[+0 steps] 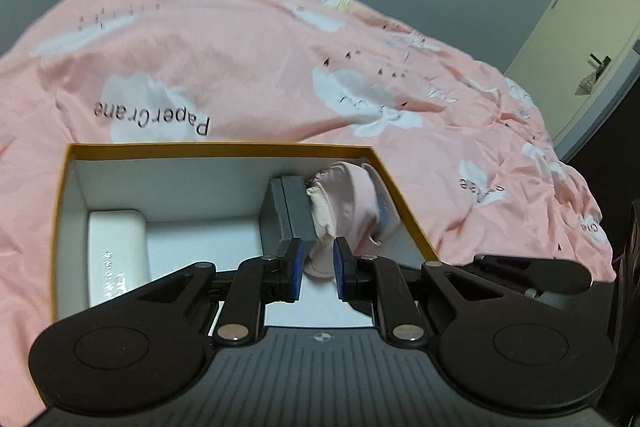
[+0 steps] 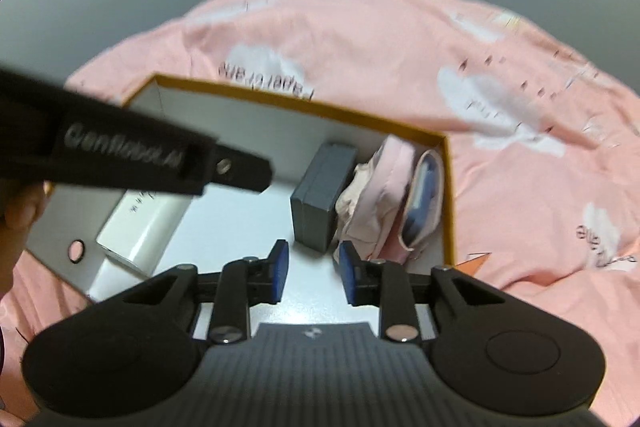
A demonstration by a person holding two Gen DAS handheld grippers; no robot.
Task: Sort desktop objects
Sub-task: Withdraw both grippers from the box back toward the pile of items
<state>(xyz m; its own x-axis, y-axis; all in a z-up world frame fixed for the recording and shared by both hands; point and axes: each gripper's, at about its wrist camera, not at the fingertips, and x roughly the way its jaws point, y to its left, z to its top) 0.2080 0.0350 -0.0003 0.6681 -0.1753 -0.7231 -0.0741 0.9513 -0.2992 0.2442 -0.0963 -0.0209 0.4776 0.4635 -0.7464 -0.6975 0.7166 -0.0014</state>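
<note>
The orange-edged box point(image 2: 450, 187) on the pink blanket point(image 2: 400, 39) already holds 3 things, white box point(image 2: 140, 227) left, grey case point(image 2: 320, 187) and pink pouch point(image 2: 384, 195) right, while both the left gripper point(image 1: 316, 263) and right gripper point(image 2: 310, 269) hang empty, jaws slightly apart.

The right gripper point(image 2: 310, 269) hangs over an open box point(image 2: 448, 195) with a yellow rim and white inside, its blue pads parted with nothing between them. Inside the box, a grey case point(image 2: 320, 195) stands on edge beside a pink pouch point(image 2: 384, 203) against the right wall; a white box point(image 2: 144, 227) lies at the left. The left gripper point(image 2: 168, 155), blurred, crosses the upper left. The box rests on a bed's pink duvet point(image 2: 400, 39).
</note>
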